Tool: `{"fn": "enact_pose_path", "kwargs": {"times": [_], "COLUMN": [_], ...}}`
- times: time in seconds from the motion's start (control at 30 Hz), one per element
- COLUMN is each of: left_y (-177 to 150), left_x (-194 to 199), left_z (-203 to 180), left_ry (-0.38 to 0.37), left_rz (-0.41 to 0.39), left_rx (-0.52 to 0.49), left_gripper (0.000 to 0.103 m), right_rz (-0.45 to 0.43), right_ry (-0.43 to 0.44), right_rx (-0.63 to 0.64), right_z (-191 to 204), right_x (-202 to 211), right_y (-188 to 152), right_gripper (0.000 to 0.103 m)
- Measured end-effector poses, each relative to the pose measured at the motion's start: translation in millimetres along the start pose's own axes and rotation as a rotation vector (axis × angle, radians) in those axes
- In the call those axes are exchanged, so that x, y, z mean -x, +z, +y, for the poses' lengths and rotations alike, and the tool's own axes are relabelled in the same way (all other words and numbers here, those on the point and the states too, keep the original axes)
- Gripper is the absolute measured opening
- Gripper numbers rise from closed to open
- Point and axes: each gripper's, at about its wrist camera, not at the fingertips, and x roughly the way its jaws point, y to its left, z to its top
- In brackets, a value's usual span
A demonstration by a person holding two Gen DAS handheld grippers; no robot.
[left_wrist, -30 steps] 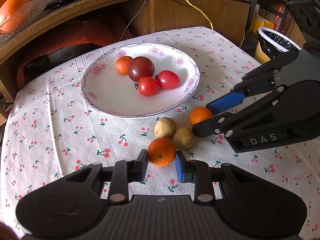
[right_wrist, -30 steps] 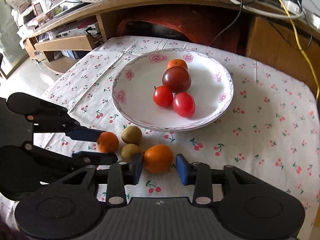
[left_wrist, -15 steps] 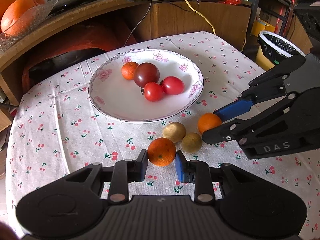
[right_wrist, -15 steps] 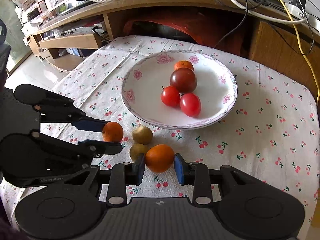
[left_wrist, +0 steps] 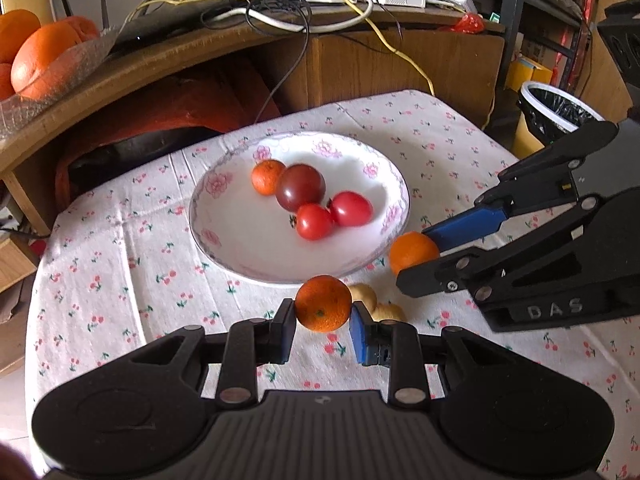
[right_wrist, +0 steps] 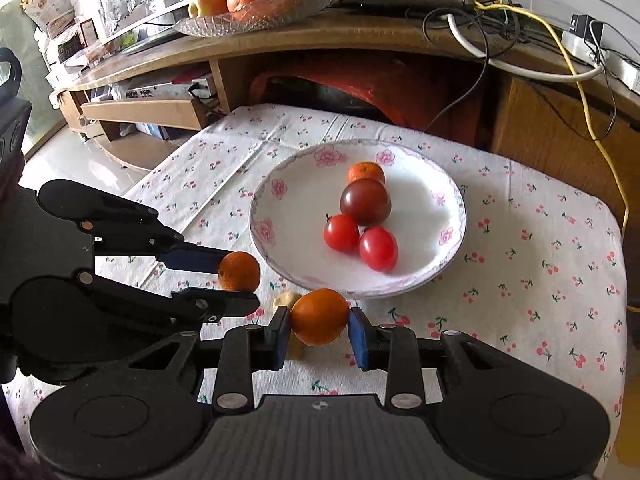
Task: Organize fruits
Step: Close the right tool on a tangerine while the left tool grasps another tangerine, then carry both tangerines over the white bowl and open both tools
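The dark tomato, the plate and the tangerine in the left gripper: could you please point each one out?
dark tomato (left_wrist: 301, 191), left wrist view, middle of its skin.
plate (left_wrist: 240, 240), left wrist view, bare inner surface.
tangerine (left_wrist: 323, 309), left wrist view, centre, between the left gripper's pads.

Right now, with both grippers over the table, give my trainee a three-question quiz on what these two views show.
1. True or false: the left gripper is shut on a small orange.
2. How many fruits lie in the flowered plate?
A. two
B. four
C. six
3. Fill in: the two small tan fruits lie on the ______, in front of the plate.

Key
1. True. It grips one small orange, and the right gripper grips another orange.
2. B: one small orange, one dark tomato and two red tomatoes.
3. Tablecloth.
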Motion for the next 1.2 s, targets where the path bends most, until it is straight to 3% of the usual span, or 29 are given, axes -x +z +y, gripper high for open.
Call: {"fn": "enact_pose_path", "kwargs": {"times": [0.7, 1.2], "left_y": [19.4, 20.4], "left_x": [-12.3, -22.8], "left_z": [7.2, 12.7], "left_ry": [0.057, 0.093], "left_rz": [-0.03, -0.022], "left_rx": [0.033, 0.047], "left_gripper": [0.038, 0.038], "right_rz": [-0.064, -0.063], "right_ry": [-0.053, -0.067], "right_rx": [-0.034, -0.049], "right_z": [-7.7, -11.1], "right_x": [-5.2, -16.7], "right_y": [12.1, 14.6], "right_gripper": [0.027, 0.027]}}
